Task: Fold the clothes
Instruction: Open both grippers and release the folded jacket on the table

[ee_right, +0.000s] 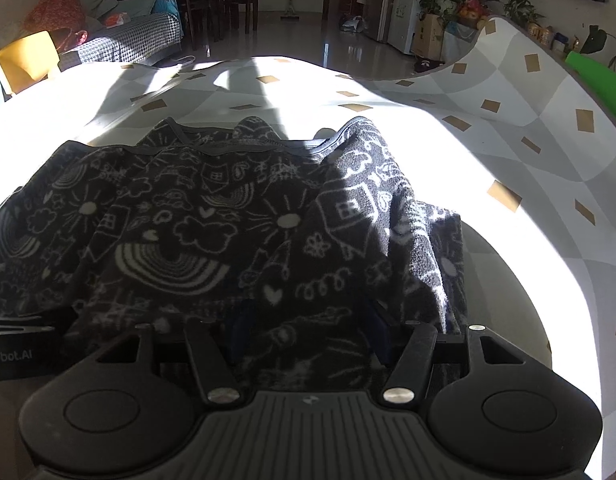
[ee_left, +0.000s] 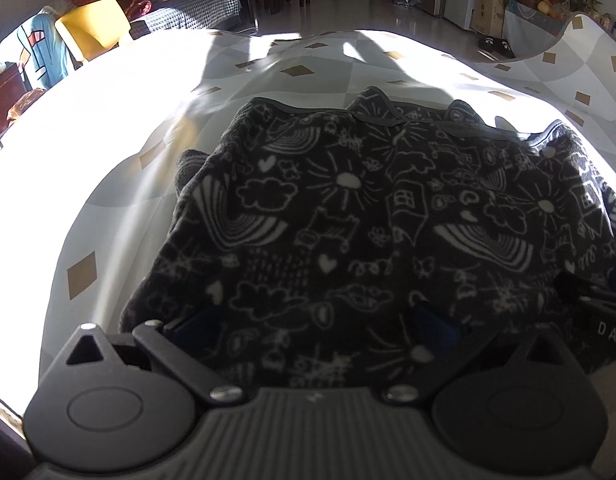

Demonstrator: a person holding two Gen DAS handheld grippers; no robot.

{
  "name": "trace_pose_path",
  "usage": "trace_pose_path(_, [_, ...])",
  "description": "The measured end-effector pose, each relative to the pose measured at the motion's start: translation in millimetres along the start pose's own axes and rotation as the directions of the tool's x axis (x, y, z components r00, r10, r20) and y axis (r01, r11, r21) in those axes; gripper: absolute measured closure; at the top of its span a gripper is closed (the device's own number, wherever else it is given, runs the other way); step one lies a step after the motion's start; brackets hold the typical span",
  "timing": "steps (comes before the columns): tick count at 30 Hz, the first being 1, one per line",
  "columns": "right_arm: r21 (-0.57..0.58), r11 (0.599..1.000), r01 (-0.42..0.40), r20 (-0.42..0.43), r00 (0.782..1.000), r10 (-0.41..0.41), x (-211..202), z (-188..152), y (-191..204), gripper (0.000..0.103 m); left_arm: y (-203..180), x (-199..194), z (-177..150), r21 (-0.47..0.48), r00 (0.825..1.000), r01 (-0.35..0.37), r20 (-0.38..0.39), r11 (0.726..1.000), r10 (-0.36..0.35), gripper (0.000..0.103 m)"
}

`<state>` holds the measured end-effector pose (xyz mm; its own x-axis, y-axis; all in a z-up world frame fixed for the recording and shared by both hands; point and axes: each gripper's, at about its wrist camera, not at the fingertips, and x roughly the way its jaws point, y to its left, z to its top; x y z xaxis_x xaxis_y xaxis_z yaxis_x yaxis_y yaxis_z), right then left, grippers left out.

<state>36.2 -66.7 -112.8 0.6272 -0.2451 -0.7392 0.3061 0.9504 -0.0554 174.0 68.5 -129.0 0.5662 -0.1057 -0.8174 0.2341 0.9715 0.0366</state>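
Two tongs of mine sit low at the near edge of a dark doodle-print garment [ee_left: 348, 216] spread on the counter [ee_left: 107, 184]; through the left wrist view, my left tongs [ee_left: 312, 332] stand spread wide with the cloth lying between the blue pads [ee_left: 432, 328], not clenched on it; my right tongs [ee_left: 600, 320] show at the right edge; through the right wrist view, my right tongs [ee_right: 308, 332] stand parted likewise, fabric [ee_right: 211, 216] bunched between them; a green thing [ee_right: 596, 76] lies far right.

Sunlit room: glossy floor [ee_right: 308, 36], yellow chair [ee_left: 93, 26].
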Motion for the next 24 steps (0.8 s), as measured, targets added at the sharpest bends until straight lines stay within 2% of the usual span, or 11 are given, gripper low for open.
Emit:
trace_pose_path(5, [0.045, 0.999, 0.015, -0.004, 1.0, -0.015, -1.5, -0.2, -6.2, 0.046, 6.5, 3.5, -2.5, -0.015, 1.0, 0.0, -0.014, 1.0, -0.001, 0.0])
trace_pose_path(12, [0.022, 0.998, 0.058, 0.001, 0.998, -0.058, -12.6, 1.3, 0.0, 0.046, 11.4, -2.3, -2.0, -0.03, 1.0, -0.003, -0.023, 1.0, 0.002, 0.0])
trace_pose_path(24, [0.017, 1.0, -0.015, 0.026, 1.0, 0.015, -37.5, 0.7, 10.6, 0.044, 8.1, -20.0, -4.5, -0.028, 1.0, -0.006, -0.02, 1.0, 0.005, 0.0])
